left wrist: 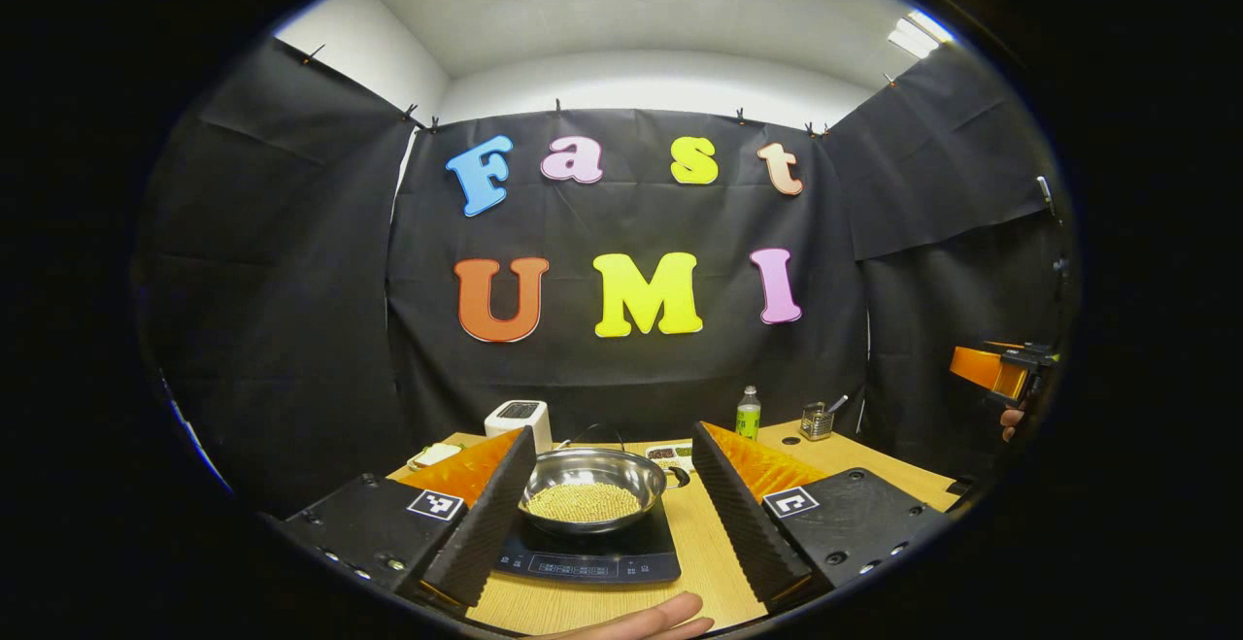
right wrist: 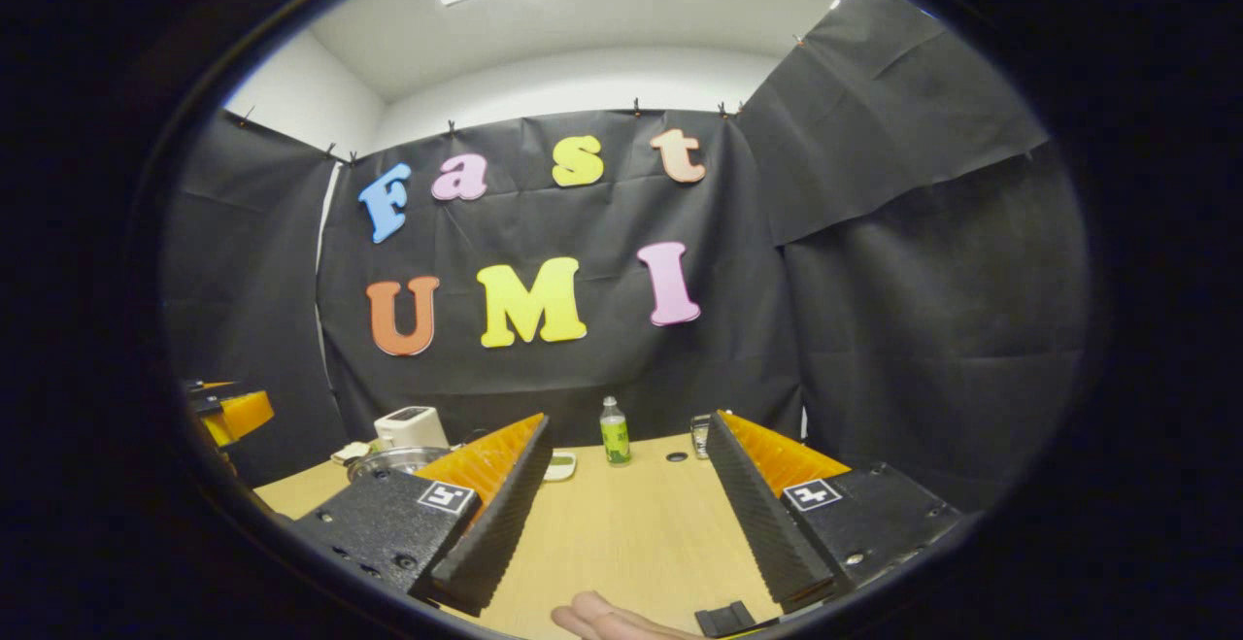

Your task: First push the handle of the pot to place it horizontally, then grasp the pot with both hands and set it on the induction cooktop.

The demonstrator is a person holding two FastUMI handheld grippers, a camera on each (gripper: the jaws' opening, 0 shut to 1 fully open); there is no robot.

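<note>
Each gripper, left gripper (left wrist: 602, 514) and right gripper (right wrist: 626, 514), has ribbed wedge fingers on textured black screw-fastened bases, each base bearing a square black-and-white marker.

steel pot (left wrist: 590, 485) | filled with beans | upright on black cooktop (left wrist: 592, 555)

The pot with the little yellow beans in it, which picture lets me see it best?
The left gripper view. There the pot sits whole on the induction cooktop, framed between the left gripper fingers, its contents plain. In the right gripper view only its rim peeks past a finger of the right gripper.
</note>
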